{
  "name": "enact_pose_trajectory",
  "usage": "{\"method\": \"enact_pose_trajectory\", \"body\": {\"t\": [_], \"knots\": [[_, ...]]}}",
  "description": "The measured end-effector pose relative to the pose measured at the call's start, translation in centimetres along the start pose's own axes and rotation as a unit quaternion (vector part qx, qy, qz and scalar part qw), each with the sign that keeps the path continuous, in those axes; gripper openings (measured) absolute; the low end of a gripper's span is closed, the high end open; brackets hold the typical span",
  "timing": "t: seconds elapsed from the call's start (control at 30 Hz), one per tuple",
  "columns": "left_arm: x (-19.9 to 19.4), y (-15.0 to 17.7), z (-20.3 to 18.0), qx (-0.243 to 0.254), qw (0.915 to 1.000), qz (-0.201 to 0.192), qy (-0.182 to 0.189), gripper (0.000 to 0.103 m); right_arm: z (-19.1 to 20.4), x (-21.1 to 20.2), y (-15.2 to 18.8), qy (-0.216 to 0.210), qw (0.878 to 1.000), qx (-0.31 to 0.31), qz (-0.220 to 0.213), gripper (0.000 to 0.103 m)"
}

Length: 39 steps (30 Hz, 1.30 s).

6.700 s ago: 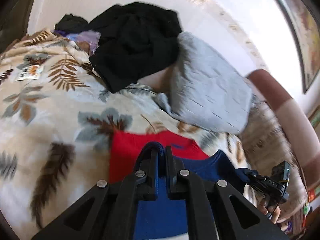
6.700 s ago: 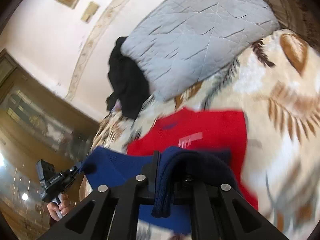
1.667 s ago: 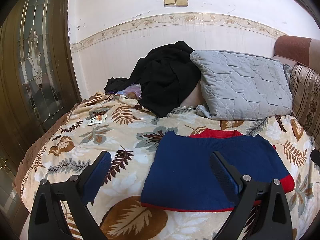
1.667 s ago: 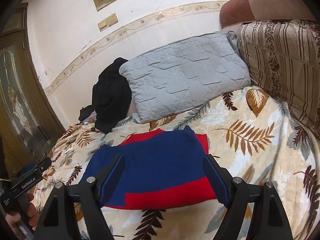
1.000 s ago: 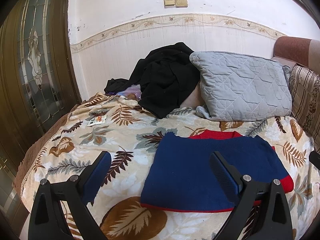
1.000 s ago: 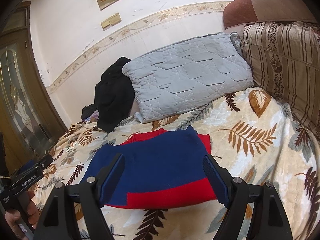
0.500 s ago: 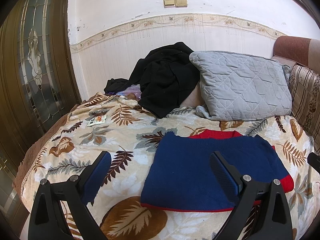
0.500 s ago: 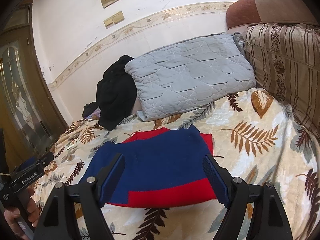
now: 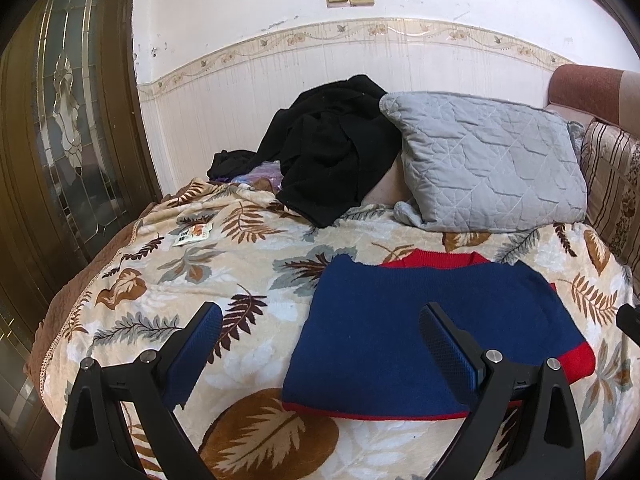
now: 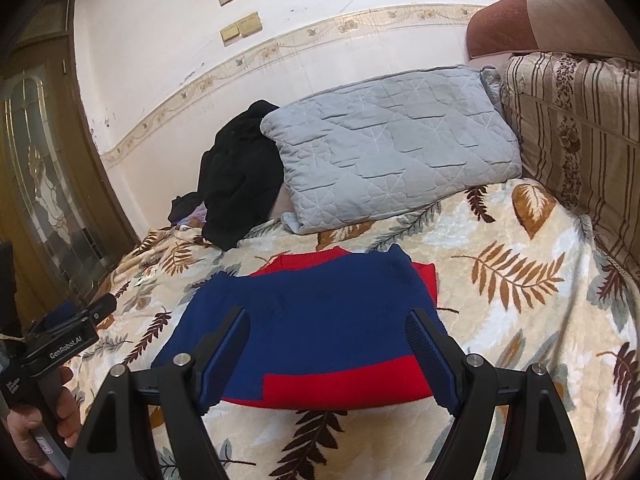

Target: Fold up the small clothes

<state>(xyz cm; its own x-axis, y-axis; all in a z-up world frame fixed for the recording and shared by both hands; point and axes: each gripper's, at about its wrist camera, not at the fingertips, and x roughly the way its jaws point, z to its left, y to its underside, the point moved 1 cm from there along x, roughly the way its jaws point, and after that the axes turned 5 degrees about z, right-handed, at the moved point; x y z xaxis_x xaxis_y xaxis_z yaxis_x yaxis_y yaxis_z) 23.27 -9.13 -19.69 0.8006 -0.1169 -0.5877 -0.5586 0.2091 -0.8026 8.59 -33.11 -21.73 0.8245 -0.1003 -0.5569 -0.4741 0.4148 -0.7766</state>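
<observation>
- Blue and red knit, our folded sweater (image 9: 424, 332) lies flat on the leaf-print blanket (image 9: 168, 280) of the bed, in front of the grey pillow (image 9: 484, 168).
- We hold the left gripper (image 9: 320, 344) above the blanket with its jaws released and empty, the sweater's left half showing between them.
- Our right gripper (image 10: 328, 344) hovers over the sweater's near edge, jaws wide apart, gripping nothing.
- A black garment (image 9: 332, 148) is heaped beside the pillow.
</observation>
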Motion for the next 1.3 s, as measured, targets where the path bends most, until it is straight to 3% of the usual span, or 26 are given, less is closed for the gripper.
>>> {"method": "enact_pose_trajectory", "body": {"t": [0.53, 1.3], "knots": [[1.9, 0.5, 0.0, 0.008, 0.9998, 0.018, 0.002, 0.098, 1.1, 2.5, 0.6, 0.019, 0.999, -0.017, 0.039, 0.083], [1.9, 0.6, 0.1, 0.012, 0.9998, 0.017, 0.006, 0.098, 1.0, 2.5, 0.5, 0.026, 0.999, -0.017, 0.039, 0.083]]}}
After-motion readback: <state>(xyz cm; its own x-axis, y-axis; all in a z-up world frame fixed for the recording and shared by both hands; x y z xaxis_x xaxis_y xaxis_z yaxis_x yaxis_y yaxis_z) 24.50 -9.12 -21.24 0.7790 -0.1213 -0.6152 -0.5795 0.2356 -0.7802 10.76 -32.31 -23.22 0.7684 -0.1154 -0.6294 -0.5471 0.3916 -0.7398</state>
